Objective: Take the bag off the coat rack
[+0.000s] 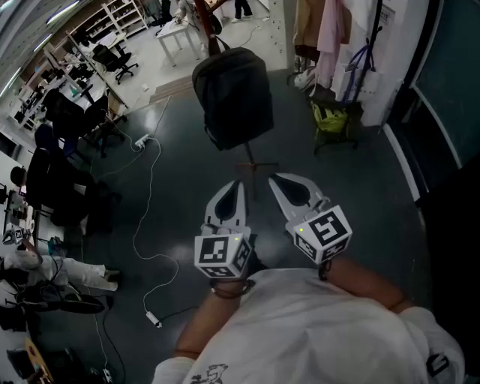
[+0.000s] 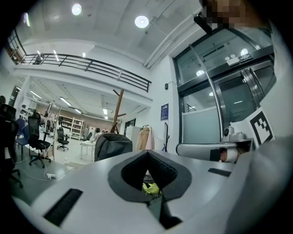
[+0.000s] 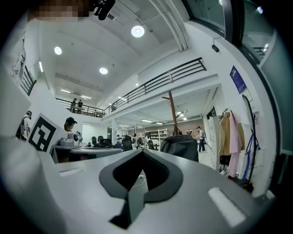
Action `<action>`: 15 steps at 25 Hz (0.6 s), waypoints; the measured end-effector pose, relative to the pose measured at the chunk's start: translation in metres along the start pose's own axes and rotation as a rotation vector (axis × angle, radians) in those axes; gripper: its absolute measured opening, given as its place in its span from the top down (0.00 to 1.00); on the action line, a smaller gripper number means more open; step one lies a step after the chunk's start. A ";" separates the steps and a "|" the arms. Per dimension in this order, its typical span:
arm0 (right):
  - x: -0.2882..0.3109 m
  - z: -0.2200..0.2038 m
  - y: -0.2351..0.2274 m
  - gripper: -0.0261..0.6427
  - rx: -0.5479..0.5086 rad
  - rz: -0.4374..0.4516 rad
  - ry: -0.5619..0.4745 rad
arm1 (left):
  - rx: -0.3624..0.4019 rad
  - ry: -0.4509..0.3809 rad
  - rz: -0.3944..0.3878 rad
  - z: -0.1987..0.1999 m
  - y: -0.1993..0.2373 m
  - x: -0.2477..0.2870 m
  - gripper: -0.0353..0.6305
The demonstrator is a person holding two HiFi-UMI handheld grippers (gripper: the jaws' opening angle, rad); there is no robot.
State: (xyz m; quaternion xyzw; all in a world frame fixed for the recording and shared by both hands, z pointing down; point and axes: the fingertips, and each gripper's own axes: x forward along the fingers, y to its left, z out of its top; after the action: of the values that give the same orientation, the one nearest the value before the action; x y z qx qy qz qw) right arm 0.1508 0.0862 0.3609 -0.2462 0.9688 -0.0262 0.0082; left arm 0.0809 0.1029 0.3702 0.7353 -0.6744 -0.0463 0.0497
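Observation:
A black backpack (image 1: 232,97) hangs on a wooden coat rack (image 1: 204,22) whose base (image 1: 251,169) stands on the dark floor straight ahead of me. My left gripper (image 1: 238,182) and right gripper (image 1: 274,178) are side by side below the bag, both shut and empty, and well short of it. In the left gripper view the backpack (image 2: 112,144) shows beyond the closed jaws, left of centre under the rack's pole (image 2: 118,107). The right gripper view has the backpack (image 3: 181,146) just right of the jaw tips, with the pole (image 3: 172,114) rising above it.
A garment stand with hanging clothes (image 1: 322,30) and a yellow-green bag (image 1: 330,118) stand to the right of the rack. Black office chairs (image 1: 67,187) line the left. A white cable and power strip (image 1: 142,140) lie on the floor. Glass doors (image 2: 219,105) are at the right.

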 end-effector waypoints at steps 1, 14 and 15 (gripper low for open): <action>0.003 0.001 0.000 0.96 -0.001 -0.002 -0.001 | 0.000 0.000 0.000 0.001 0.003 0.001 0.95; 0.078 0.002 -0.006 0.96 0.016 -0.005 -0.029 | -0.017 -0.010 -0.043 0.007 0.069 0.042 0.95; 0.088 0.002 -0.005 0.96 0.018 -0.002 -0.025 | -0.019 -0.010 -0.049 0.009 0.077 0.047 0.95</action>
State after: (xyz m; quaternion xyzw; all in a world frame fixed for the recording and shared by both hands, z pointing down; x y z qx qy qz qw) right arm 0.0757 0.0399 0.3592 -0.2474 0.9681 -0.0320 0.0224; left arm 0.0077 0.0492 0.3720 0.7508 -0.6560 -0.0576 0.0521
